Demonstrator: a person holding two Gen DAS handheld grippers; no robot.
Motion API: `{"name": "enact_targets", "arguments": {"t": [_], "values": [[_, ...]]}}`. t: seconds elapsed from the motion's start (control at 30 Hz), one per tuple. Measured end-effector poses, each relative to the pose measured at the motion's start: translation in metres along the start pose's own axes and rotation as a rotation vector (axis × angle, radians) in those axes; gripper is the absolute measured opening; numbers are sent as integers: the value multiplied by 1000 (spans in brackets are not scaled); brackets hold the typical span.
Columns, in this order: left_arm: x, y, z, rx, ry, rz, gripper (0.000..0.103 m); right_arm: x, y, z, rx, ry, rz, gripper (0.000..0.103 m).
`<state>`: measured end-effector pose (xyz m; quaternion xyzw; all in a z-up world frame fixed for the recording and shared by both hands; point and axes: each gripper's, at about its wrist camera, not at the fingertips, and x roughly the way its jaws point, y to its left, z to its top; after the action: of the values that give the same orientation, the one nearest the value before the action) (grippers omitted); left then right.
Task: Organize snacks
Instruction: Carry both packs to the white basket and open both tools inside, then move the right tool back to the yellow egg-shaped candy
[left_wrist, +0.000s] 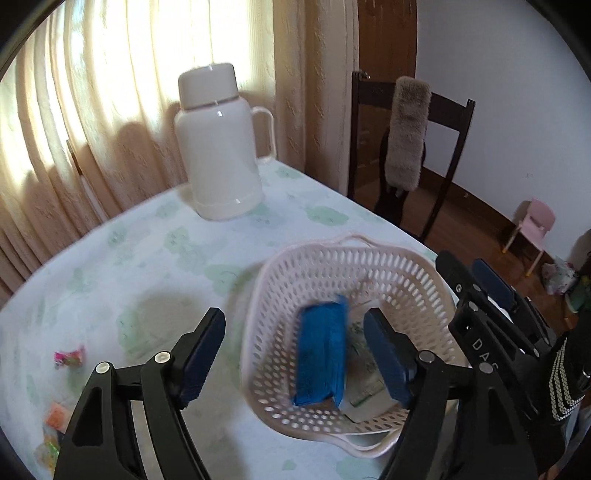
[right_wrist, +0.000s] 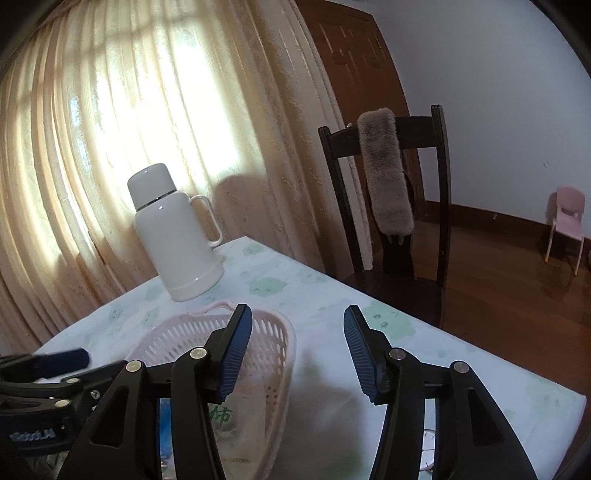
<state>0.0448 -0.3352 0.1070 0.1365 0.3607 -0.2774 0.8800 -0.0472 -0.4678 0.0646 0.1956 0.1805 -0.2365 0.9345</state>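
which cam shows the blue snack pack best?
Left wrist: the blue snack pack lies in full view inside the pink basket, between the open left gripper fingers, untouched. Right wrist shows at most a blue sliver behind its own finger.

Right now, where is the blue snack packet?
In the left wrist view the blue snack packet lies inside the pink perforated basket, lower centre, in front of the white thermos.

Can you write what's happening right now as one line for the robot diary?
step: snack dropped | blue pack in basket | left gripper open over it | right gripper open, empty | candies left on table
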Motion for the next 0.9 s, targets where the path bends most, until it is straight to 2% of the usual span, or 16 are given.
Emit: {"name": "enact_targets", "arguments": {"t": [0.33,0.7,0.9], "values": [[-17,6,-2,41,-77,136,78,0,1,-2,-20,-6,-17,55],[-37,50,-12,-27,-81,215,79,-6,6,-2,-56,-55,-22,56],[-51,81,-25,-71,-77,260,81,-16,14,-4,-103,-122,-67,56]]}}
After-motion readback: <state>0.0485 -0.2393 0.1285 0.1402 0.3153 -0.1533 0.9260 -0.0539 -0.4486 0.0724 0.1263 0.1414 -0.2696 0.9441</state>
